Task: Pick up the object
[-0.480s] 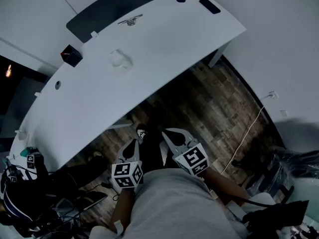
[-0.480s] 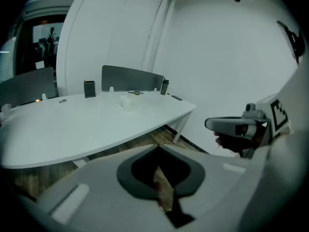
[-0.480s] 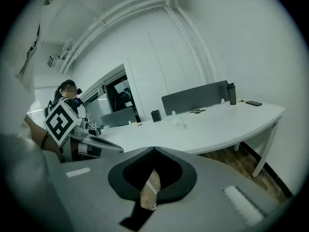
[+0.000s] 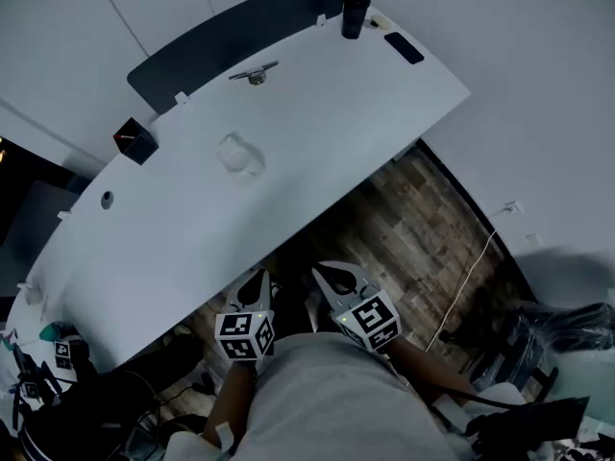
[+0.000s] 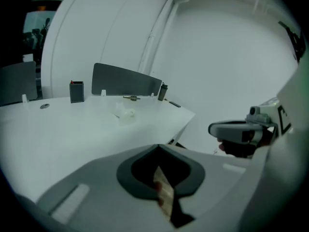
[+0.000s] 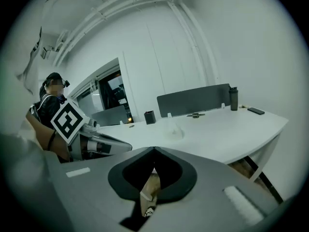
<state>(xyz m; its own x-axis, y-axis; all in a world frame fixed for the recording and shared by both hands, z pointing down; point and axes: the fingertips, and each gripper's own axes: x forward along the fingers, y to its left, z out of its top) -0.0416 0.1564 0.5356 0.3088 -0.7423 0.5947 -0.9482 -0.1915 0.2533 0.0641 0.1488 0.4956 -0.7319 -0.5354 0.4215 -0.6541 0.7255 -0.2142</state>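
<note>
A small clear object (image 4: pixel 238 154) lies near the middle of the white curved desk (image 4: pixel 317 133). It also shows as a pale lump in the left gripper view (image 5: pixel 124 114) and the right gripper view (image 6: pixel 176 129). Both grippers hang close to the person's body, over the wooden floor and short of the desk's front edge. The left gripper (image 4: pixel 258 279) is shut with nothing in it (image 5: pixel 160 148). The right gripper (image 4: pixel 332 272) is shut and empty too (image 6: pixel 153 150). Each one sees the other beside it: the right gripper (image 5: pixel 236 132), the left gripper (image 6: pixel 104 144).
On the desk stand a black box (image 4: pixel 135 140), a metal item (image 4: pixel 254 73), a dark bottle (image 4: pixel 355 13) and a phone (image 4: pixel 404 48), with a dark divider panel (image 4: pixel 231 36) behind. A cable (image 4: pixel 471 277) runs across the floor. Bags and gear (image 4: pixel 58 392) lie at lower left.
The head view has shifted, so the desk sits a little lower and the bottle shows fully. Both grippers keep the same shut pose near the body.
</note>
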